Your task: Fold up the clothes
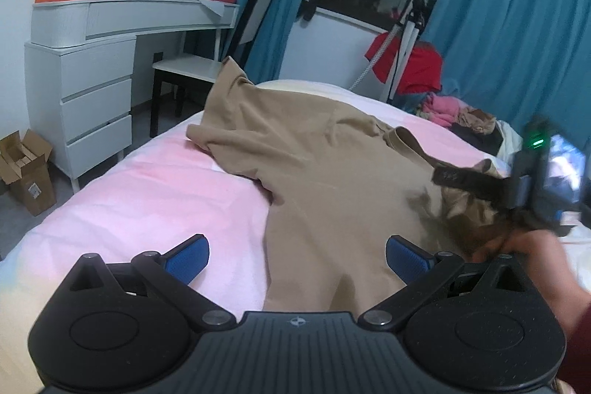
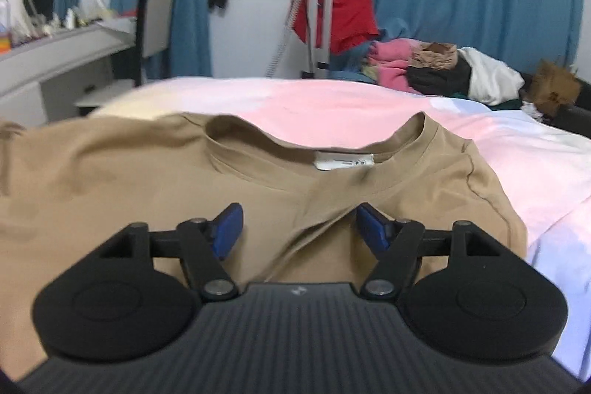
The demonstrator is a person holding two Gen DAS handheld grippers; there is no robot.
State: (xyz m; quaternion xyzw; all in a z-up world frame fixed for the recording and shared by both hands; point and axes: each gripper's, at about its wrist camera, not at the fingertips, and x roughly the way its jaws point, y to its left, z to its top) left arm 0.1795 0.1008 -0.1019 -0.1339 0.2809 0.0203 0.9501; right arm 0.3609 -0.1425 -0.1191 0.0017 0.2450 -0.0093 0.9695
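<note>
A tan T-shirt (image 2: 258, 180) lay spread on a pink bedsheet (image 1: 147, 194) as a person worked over it with two hand-held grippers. Nearest the right wrist camera, the right gripper (image 2: 297, 228) stood with its blue pads (image 2: 229, 228) well apart and nothing between them except a raised ridge of shirt fabric, just short of the neckline. Beyond the fingertips sat the collar (image 2: 317, 143) with its white label (image 2: 343, 160), then bare sheet, then a heap of unfolded clothes (image 2: 424, 65) at the far edge of the bed.

The left gripper (image 1: 297, 257) was likewise spread wide and held nothing; the shirt's near edge ran between its fingers, the left pad over sheet, the right pad over cloth. Ahead and to its right, the right gripper appeared blurred, its fingers low against bunched fabric. Farther ahead, one sleeve (image 1: 229, 87) trailed toward the bed's far-left edge, near a white chair (image 1: 192, 65) and dressing table (image 1: 110, 24).

The likely trouble lay in the cloth itself. With neither gripper closed, a pinch on the ridge could gather only the top layer, or both layers unevenly, dragging the collar askew. The rumpled far sleeve could fold in crooked or slide off the edge if the shirt were pulled. The sheet, soft and loose, could be caught along with the hem beneath the left pad.
</note>
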